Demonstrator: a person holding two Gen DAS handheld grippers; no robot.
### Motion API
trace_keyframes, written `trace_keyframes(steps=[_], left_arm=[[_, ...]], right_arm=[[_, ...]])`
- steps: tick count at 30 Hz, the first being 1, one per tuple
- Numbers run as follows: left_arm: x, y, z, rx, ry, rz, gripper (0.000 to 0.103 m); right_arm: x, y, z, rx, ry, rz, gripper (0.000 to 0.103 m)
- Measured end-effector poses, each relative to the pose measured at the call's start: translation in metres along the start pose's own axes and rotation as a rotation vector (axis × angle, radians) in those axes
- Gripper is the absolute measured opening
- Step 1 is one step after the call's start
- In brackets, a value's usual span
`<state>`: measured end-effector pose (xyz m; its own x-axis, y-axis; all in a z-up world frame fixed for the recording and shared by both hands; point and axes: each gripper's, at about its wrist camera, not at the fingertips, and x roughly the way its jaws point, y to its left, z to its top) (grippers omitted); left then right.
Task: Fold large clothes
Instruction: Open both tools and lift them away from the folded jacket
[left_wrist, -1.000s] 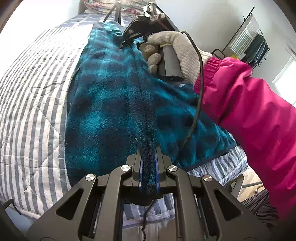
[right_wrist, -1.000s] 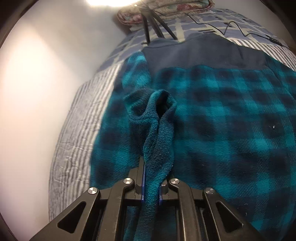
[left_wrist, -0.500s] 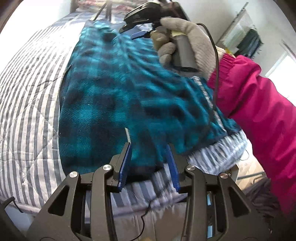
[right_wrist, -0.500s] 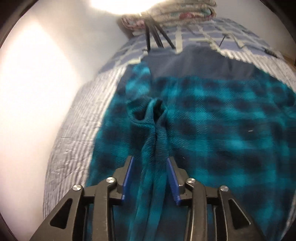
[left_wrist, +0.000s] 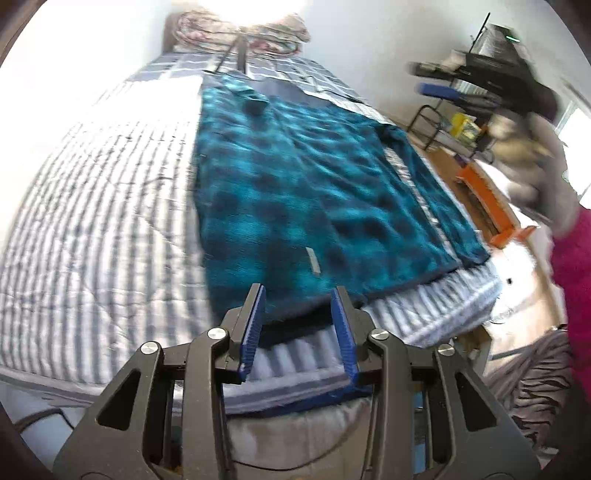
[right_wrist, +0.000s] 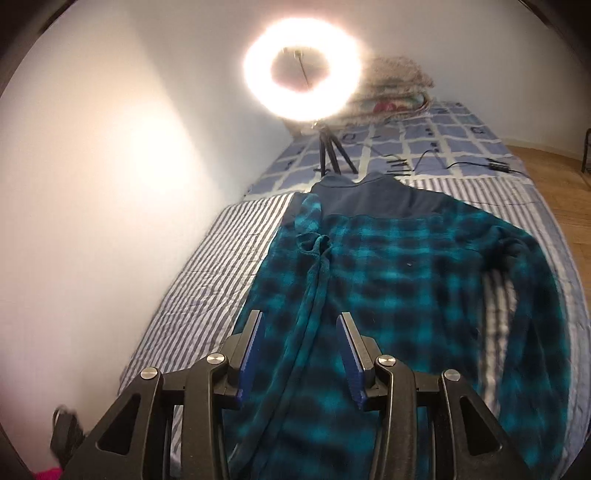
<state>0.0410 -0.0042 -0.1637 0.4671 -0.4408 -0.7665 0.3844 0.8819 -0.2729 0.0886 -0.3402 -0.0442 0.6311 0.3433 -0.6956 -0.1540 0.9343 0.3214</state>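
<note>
A teal and black plaid fleece jacket (left_wrist: 295, 192) with a navy yoke lies flat on the striped bed quilt (left_wrist: 92, 221). My left gripper (left_wrist: 298, 291) hovers over its hem at the near bed edge, jaws closing with nothing between them. In the right wrist view the jacket (right_wrist: 406, 295) spreads below my right gripper (right_wrist: 300, 317), which is open, raised and empty. One sleeve (right_wrist: 314, 280) lies folded in along the jacket's left side. The right gripper (left_wrist: 432, 79) also shows blurred at the upper right, held by a gloved hand (left_wrist: 539, 155) with a pink sleeve.
A lit ring light (right_wrist: 301, 70) on a small tripod (right_wrist: 330, 155) stands at the head of the bed beside folded blankets (right_wrist: 399, 92). Cables (right_wrist: 461, 162) lie on the checked sheet. A wall runs along the left. An orange box (left_wrist: 487, 199) and a metal rack (left_wrist: 443, 125) stand on the floor.
Both grippers let go of the fleece fold they were pinching and opened. The right gripper rose and drew well back; the left lifted slightly. The jacket now lies flat.
</note>
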Motion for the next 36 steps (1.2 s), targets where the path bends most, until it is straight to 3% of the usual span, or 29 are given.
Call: trace_keyframes(steps=[2, 9, 14, 19, 22, 25, 29, 33, 36], left_arm=[[0.007, 0.002, 0.003, 0.018, 0.014, 0.043, 0.030], [0.057, -0.007, 0.008, -0.011, 0.087, 0.004, 0.030], [0.094, -0.024, 0.013, -0.034, 0.105, 0.007, 0.030], [0.117, -0.034, 0.005, 0.024, 0.117, 0.063, 0.030], [0.123, -0.033, 0.004, 0.033, 0.135, 0.060, 0.030], [0.120, -0.033, 0.005, 0.038, 0.143, 0.065, 0.030], [0.107, -0.036, 0.008, 0.019, 0.144, 0.065, 0.030], [0.080, -0.041, 0.014, 0.029, 0.103, 0.040, 0.030], [0.059, -0.045, 0.019, 0.035, 0.069, 0.008, 0.037]], right_arm=[[-0.018, -0.002, -0.015, 0.000, -0.010, -0.004, 0.042], [-0.049, -0.032, -0.065, 0.043, -0.017, -0.070, 0.042], [-0.059, -0.062, -0.084, 0.082, -0.015, -0.129, 0.042], [-0.066, -0.088, -0.102, 0.102, -0.016, -0.225, 0.042], [-0.072, -0.108, -0.109, 0.141, -0.029, -0.255, 0.042], [-0.078, -0.129, -0.113, 0.189, -0.040, -0.250, 0.046], [-0.087, -0.147, -0.121, 0.213, -0.062, -0.315, 0.048], [-0.099, -0.174, -0.131, 0.263, -0.086, -0.357, 0.057], [-0.104, -0.201, -0.138, 0.316, -0.067, -0.385, 0.058]])
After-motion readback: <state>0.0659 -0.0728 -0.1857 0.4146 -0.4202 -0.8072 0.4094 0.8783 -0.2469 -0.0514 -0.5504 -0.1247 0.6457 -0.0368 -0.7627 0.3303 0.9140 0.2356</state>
